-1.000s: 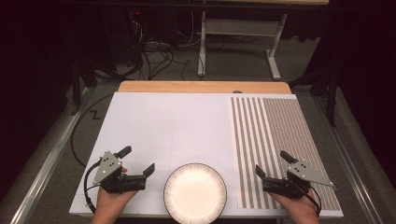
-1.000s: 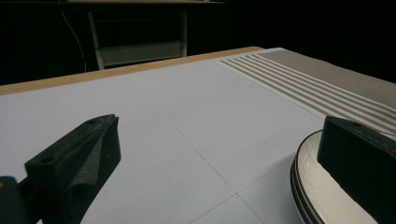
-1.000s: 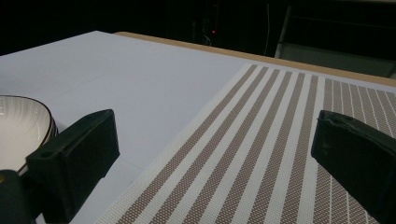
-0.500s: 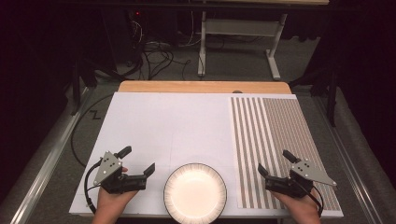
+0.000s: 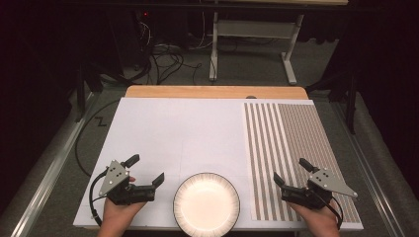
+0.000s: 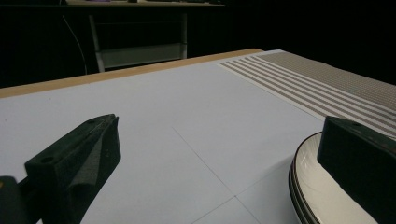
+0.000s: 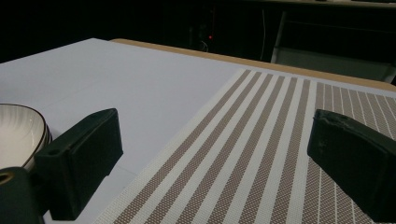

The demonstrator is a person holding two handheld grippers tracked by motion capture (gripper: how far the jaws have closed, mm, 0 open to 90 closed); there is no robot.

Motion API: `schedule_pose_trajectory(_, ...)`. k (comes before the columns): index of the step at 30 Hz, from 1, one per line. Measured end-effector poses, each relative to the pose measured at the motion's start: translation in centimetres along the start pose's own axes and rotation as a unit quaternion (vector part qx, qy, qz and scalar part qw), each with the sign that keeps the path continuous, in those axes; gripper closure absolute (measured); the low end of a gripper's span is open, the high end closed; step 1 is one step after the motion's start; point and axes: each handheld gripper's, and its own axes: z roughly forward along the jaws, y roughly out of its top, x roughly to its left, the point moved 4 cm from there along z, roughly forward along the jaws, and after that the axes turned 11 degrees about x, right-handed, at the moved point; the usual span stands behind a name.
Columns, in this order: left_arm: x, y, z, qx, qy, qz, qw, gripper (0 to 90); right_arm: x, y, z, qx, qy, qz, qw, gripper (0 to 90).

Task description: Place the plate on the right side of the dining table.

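Plate (image 5: 206, 204) is sitting at the near table edge, between my hands. I am holding the left gripper (image 5: 146, 172) just beside its rim, jaws spread and empty; on the striped mat (image 5: 291, 148), I am resting the right gripper (image 5: 290, 171), likewise gaping, probably poised to start.

Looks like a lab or recording studio setup, not anyone's home. The table (image 5: 163, 128) is covered in plain white sheet with a striped placemat (image 5: 291, 148) on it, black drapes all around, cables (image 5: 163, 59) tangled on the grey carpet behind, and a metal bench frame (image 5: 252, 44) further back.
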Motion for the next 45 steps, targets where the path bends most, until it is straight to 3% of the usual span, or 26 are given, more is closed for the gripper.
schedule_pose_trajectory(11,-0.3,0.1,0.1,0.002,-0.007,0.004,1.0,0.0,1.5,0.5,0.3,0.004,0.019,-0.014,0.9997,4.1)
schedule_pose_trajectory(23,-0.5,0.1,0.2,0.002,-0.009,0.013,0.9999,0.0,4.4,1.0,1.0,0.012,0.046,-0.04,0.9981,4.1)
schedule_pose_trajectory(33,-0.5,0.2,0.0,-0.005,-0.007,0.012,0.9999,0.0,7.4,1.3,1.7,0.019,0.078,-0.063,0.9948,4.6)
schedule_pose_trajectory(45,-0.5,0.3,-0.1,-0.008,-0.007,0.012,0.9999,0.0,9.7,1.4,2.1,0.025,0.103,-0.079,0.9912,5.2)
